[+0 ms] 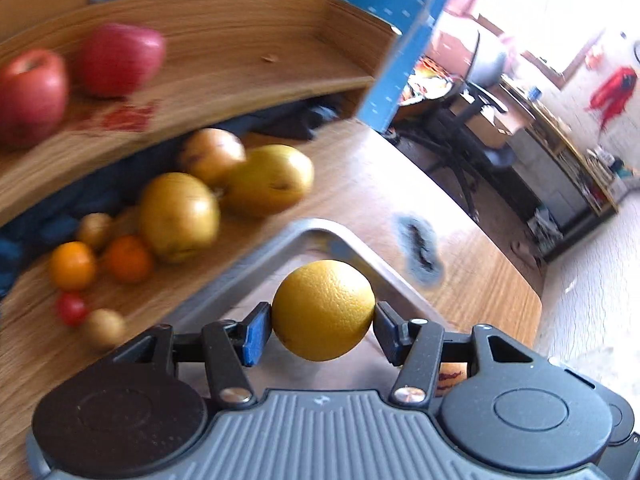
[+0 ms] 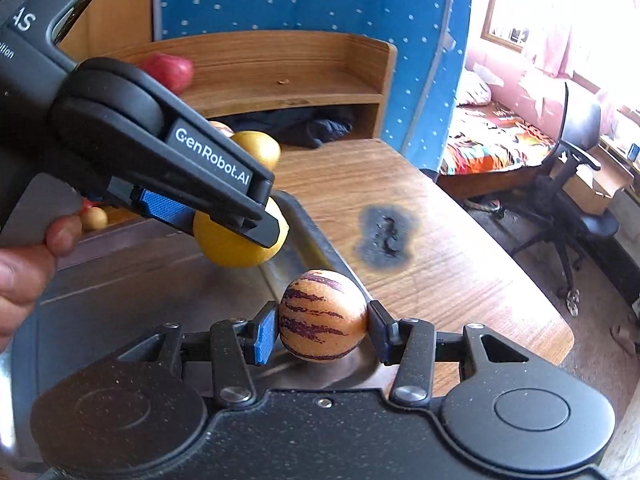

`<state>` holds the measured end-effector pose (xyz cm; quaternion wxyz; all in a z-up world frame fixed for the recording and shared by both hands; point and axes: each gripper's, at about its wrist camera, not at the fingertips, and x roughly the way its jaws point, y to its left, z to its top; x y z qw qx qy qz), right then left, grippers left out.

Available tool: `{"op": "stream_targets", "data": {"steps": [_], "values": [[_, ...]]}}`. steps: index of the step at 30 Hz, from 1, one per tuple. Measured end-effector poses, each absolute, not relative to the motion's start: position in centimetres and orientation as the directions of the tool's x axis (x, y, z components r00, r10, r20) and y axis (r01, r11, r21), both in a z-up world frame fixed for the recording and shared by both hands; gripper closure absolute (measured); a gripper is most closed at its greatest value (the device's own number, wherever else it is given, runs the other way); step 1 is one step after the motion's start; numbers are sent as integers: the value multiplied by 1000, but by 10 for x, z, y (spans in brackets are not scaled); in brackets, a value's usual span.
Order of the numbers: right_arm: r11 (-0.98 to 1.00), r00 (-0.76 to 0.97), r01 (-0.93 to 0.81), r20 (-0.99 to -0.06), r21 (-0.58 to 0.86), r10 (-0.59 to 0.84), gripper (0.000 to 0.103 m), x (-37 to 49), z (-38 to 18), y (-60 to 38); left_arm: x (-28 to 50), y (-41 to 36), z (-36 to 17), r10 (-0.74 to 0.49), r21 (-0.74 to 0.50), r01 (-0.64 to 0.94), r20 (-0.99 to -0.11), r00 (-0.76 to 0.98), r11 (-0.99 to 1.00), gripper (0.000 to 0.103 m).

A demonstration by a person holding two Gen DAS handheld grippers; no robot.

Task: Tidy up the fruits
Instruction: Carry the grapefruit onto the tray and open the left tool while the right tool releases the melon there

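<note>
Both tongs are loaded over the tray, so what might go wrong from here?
The left tongs pinch the round yellow citrus only at its sides; it may slip onto the metal tray. The right tongs hold the striped fruit close behind, so the two could bump.

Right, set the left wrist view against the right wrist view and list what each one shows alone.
Left wrist only: two red apples on the wooden shelf, and small oranges.

Right wrist only: a striped fruit clamped in the right hand-held gripper, plus a hand.

Both: the yellow citrus held by the left hand-held gripper, the metal tray, the table's burn mark.
</note>
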<state>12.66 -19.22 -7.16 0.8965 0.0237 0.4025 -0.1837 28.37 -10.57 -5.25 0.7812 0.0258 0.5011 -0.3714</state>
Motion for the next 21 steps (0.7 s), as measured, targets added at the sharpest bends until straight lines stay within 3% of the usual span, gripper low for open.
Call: {"op": "stream_targets", "data": {"steps": [14, 21], "values": [[933, 620, 346, -723, -96, -304, 52, 127, -74, -193, 280, -132, -63, -539, -305, 640, -817, 205, 705, 43], [925, 622, 370, -715, -92, -319, 34, 122, -69, -188, 281, -131, -62, -528, -307, 634, -827, 191, 710, 39]]}}
